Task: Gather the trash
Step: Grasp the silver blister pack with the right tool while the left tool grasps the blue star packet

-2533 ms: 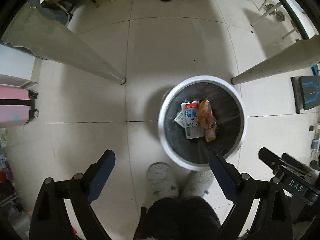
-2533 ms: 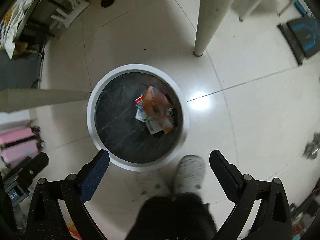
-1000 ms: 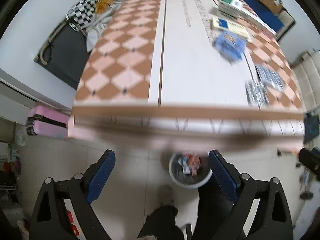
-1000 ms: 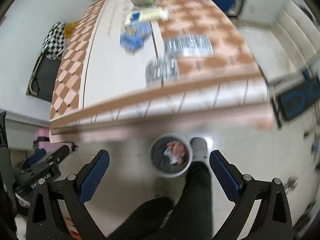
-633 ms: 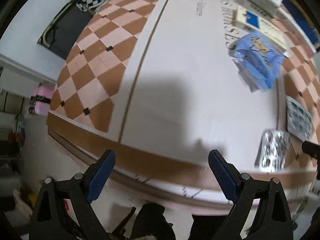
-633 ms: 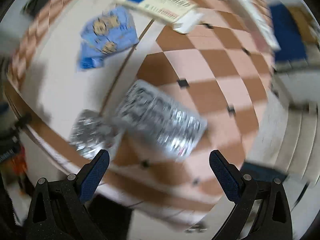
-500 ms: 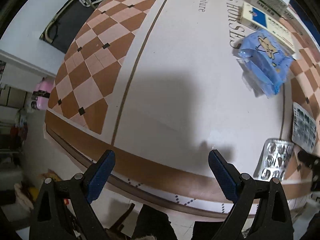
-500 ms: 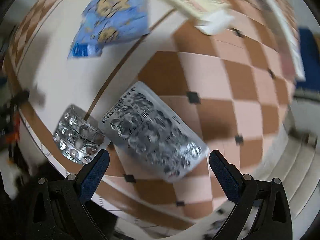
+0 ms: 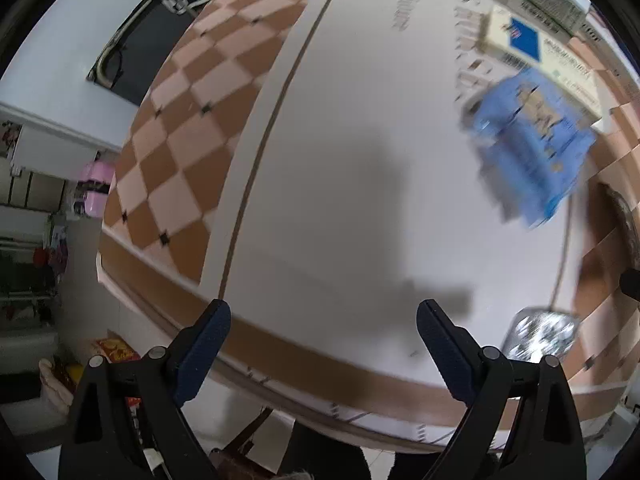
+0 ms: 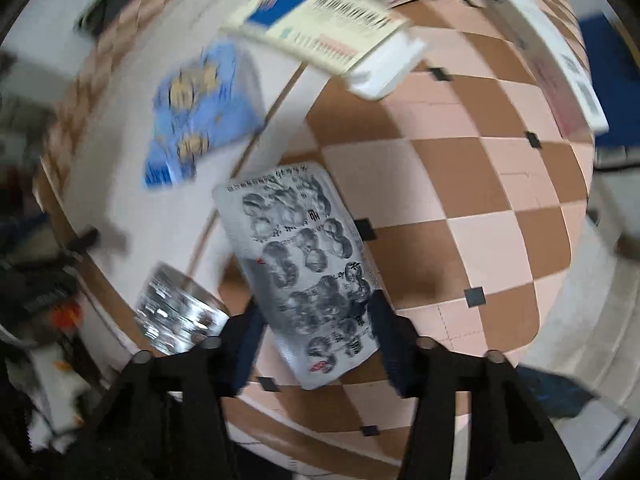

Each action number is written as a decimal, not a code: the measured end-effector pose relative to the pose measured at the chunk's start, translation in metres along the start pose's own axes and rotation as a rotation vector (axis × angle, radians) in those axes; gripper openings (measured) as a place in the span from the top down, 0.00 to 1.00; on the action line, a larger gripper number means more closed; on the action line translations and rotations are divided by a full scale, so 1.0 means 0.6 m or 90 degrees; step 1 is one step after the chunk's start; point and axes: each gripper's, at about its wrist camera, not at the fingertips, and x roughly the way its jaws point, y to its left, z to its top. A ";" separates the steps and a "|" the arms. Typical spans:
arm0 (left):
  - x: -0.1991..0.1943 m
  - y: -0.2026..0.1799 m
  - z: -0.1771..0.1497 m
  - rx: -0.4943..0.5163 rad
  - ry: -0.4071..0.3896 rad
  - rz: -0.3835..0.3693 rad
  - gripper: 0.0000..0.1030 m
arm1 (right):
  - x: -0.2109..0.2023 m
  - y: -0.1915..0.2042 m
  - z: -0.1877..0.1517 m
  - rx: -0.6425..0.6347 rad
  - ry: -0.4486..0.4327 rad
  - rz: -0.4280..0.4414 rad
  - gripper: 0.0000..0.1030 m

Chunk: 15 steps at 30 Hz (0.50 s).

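Note:
In the right wrist view a silver pill blister sheet (image 10: 304,264) lies on the checkered table. My right gripper (image 10: 320,320) has its fingers narrowed on either side of the sheet's near end, close to or touching its edges. A second shiny blister pack (image 10: 180,316) lies to its left and also shows in the left wrist view (image 9: 540,336). A blue wrapper (image 10: 204,112) lies farther back; it also shows in the left wrist view (image 9: 528,144). My left gripper (image 9: 320,344) is open and empty above the table's white strip.
Medicine boxes (image 10: 320,28) lie at the far side of the table, and show in the left wrist view (image 9: 540,40). The table edge (image 9: 280,344) runs just in front of the left gripper. A pink case (image 9: 94,184) stands on the floor at left.
Both grippers rose from the trash bin to the tabletop. In the last half second the right gripper dropped onto the blister sheet and its fingers narrowed around it; the left stayed open.

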 end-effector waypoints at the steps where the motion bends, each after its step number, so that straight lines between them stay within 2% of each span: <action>1: -0.008 -0.009 0.011 0.005 -0.007 -0.004 0.07 | -0.011 -0.010 -0.001 0.015 -0.014 0.014 0.62; 5: -0.040 -0.047 0.048 0.028 -0.035 -0.028 0.07 | -0.049 -0.052 -0.002 0.070 -0.049 0.031 0.81; 7: -0.052 -0.071 0.072 0.050 -0.047 -0.045 0.07 | -0.061 -0.077 0.005 0.096 -0.055 0.029 0.82; 10: -0.055 -0.109 0.098 0.091 -0.045 -0.054 0.08 | -0.048 -0.107 0.016 0.130 -0.037 0.061 0.82; 15: -0.057 -0.163 0.109 0.179 -0.043 -0.052 0.08 | -0.034 -0.125 0.018 0.165 -0.050 0.091 0.93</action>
